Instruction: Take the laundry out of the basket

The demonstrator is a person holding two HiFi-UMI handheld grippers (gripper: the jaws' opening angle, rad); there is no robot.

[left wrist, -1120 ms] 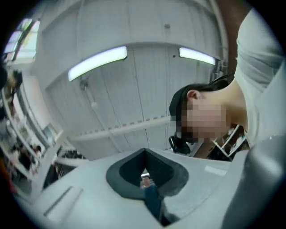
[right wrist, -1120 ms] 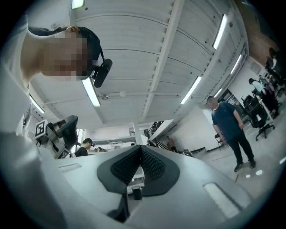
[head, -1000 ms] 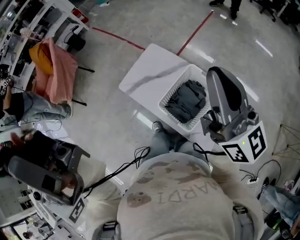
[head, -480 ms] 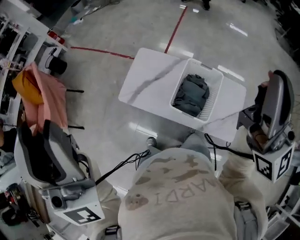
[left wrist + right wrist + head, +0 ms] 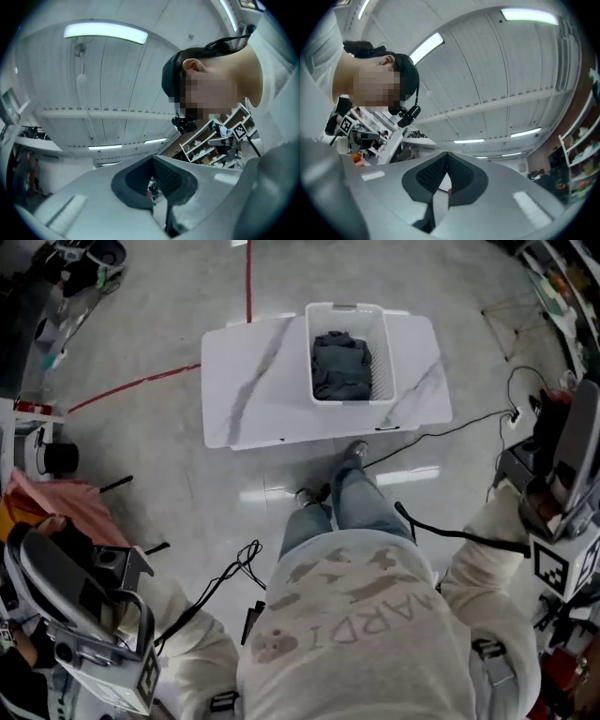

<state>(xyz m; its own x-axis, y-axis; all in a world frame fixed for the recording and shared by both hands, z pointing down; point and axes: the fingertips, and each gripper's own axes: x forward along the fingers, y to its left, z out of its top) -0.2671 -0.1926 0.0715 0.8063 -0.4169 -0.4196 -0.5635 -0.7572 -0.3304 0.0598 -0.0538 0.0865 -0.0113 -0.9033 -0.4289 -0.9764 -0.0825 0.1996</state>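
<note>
A white slatted basket [image 5: 382, 367] stands on a white marbled table [image 5: 253, 390] far ahead in the head view. Dark grey laundry [image 5: 339, 367] lies heaped inside it. Both grippers are held well back from the table, at my sides. My left gripper [image 5: 56, 592] is low at the left edge; in its own view the left gripper [image 5: 152, 159] points up at the ceiling, jaws together on nothing. My right gripper [image 5: 574, 442] is at the right edge; the right gripper [image 5: 446, 154] also aims at the ceiling, shut and empty.
My legs [image 5: 342, 507] stand on the grey floor just short of the table. Black cables [image 5: 234, 568] trail on the floor at my left, another cable [image 5: 469, 420] runs right of the table. A pink cloth [image 5: 52, 507] hangs at the left. Red tape [image 5: 131, 387] marks the floor.
The head view has swung, so table and basket now sit higher and farther in the frame. The left gripper sank toward the lower left corner. The right gripper stays at the right edge.
</note>
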